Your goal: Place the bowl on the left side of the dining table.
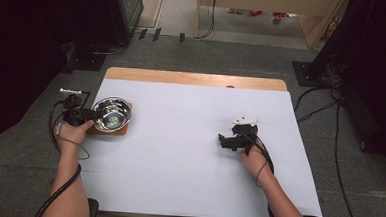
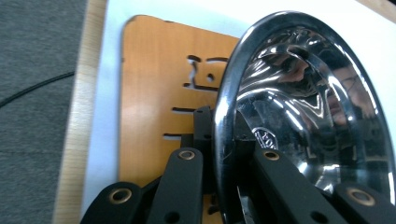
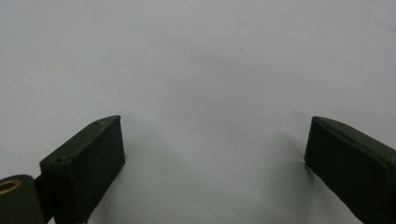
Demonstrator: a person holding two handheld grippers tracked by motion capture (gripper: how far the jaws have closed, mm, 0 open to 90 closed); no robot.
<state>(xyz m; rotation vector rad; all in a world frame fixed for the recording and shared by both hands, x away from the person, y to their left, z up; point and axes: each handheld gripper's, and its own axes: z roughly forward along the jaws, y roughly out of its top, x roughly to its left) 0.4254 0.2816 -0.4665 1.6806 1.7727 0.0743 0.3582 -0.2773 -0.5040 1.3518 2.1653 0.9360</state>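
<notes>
One wide white sheet covers the table [image 1: 188, 153]; at its left edge lies a rounded orange wooden board [image 2: 154, 93], and on it the shiny round steel bowl [image 1: 112, 114]. The left gripper [image 1: 83, 115] is clamped on the bowl's rim; lifting or moving it seemingly remains. The right gripper [image 3: 210, 158] rests spread, holding nothing.

Obstacles — a steel bowl [image 1: 112, 114] on a wooden board [image 1: 121, 132] at the table's left edge, its rim clamped between the jaws of the left gripper [image 1: 91, 115]. The right gripper [image 1: 228, 142] rests right of centre, jaws spread wide over bare white table cover [image 1: 179, 138]. Free room — the broad middle span between bowl and right gripper, the far strip, the near edge.
</notes>
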